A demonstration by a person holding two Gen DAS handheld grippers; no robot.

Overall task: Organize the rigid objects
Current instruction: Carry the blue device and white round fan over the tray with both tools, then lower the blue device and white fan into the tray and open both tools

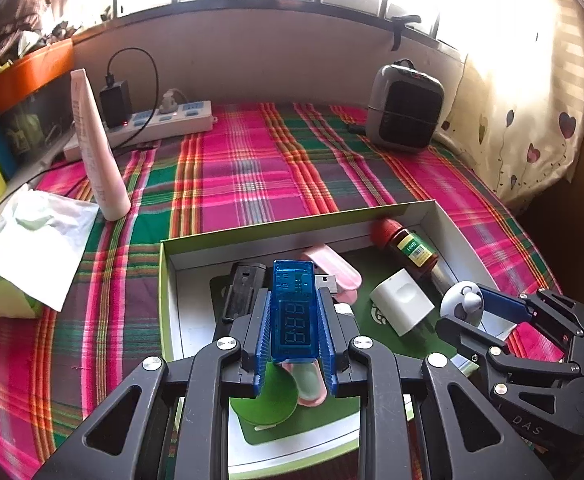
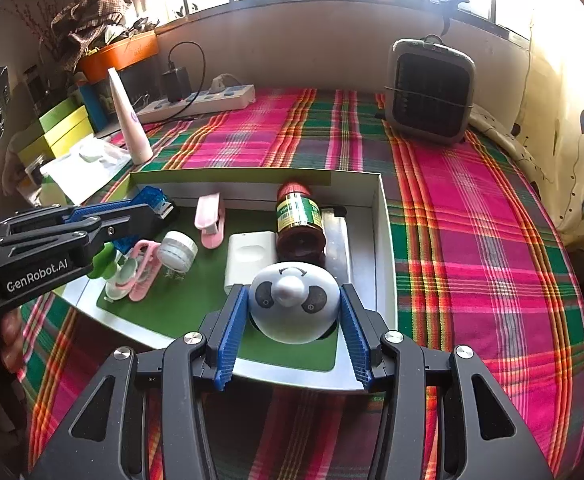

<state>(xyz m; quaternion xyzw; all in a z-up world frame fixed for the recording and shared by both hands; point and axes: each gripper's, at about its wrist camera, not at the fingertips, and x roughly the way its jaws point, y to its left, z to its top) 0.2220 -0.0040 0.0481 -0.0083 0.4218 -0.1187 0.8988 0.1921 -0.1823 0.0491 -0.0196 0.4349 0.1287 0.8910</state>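
Blue USB meter [image 1: 293,312] clamped in left gripper [image 1: 295,332], held above tray [image 1: 168,280], left side. Panda-faced dome [image 2: 293,306] at near right, bracketed by right gripper [image 2: 293,330]; pads apart, contact not clear. Risks: meter dropped onto pink clip [image 2: 210,220] or jar [image 2: 178,250]; dome slipping from pads, rounded shell; grippers crowding over cluttered tray.

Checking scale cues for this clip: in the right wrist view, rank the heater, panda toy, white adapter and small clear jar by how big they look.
1. heater
2. panda toy, though nearness to the camera inflates it
3. white adapter
4. small clear jar
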